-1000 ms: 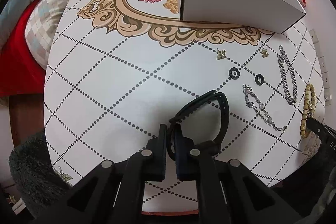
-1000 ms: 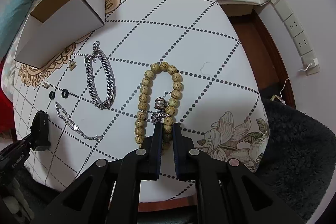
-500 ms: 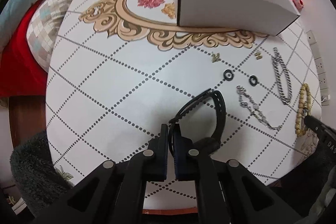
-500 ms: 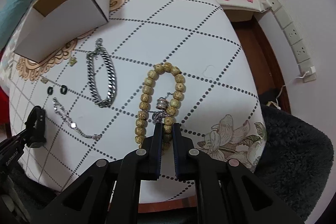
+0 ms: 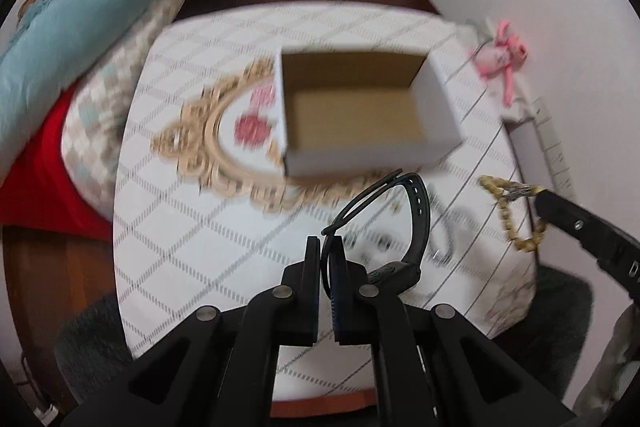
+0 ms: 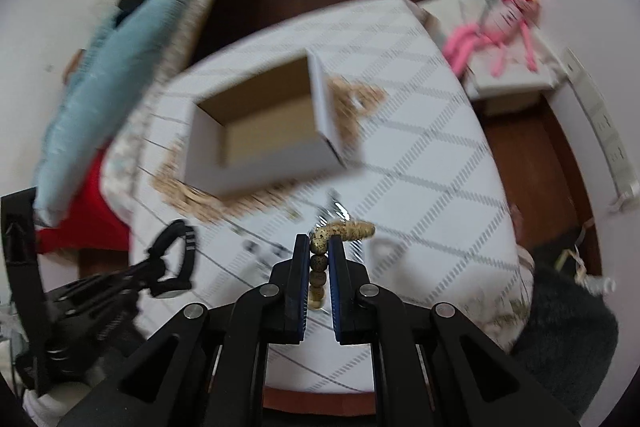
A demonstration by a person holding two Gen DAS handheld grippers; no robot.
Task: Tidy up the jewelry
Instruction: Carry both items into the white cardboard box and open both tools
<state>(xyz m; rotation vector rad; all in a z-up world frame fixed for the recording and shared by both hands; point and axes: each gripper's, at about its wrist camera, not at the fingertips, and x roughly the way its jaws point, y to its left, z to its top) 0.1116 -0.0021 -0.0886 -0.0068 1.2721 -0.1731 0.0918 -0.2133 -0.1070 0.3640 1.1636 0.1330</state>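
My left gripper (image 5: 325,247) is shut on a black watch strap (image 5: 416,211) and holds it above the table, short of the open white cardboard box (image 5: 360,115). My right gripper (image 6: 319,245) is shut on a tan wooden bead bracelet (image 6: 344,231), lifted off the table. The bracelet also hangs in the left wrist view (image 5: 508,215), and the strap shows in the right wrist view (image 6: 176,255). The box (image 6: 260,127) is empty inside. Other jewelry on the table is blurred.
The round table (image 5: 180,247) has a white diamond-pattern cloth with a gold ornament. A bed with blue and red bedding (image 5: 60,47) lies at the left. A pink plush toy (image 6: 496,23) sits on a side stand at the right. A dark fuzzy seat (image 6: 560,327) is near the table.
Both grippers have risen well above the table, each carrying its piece. The bead bracelet has left the table. The box's inside has come into view in both views.
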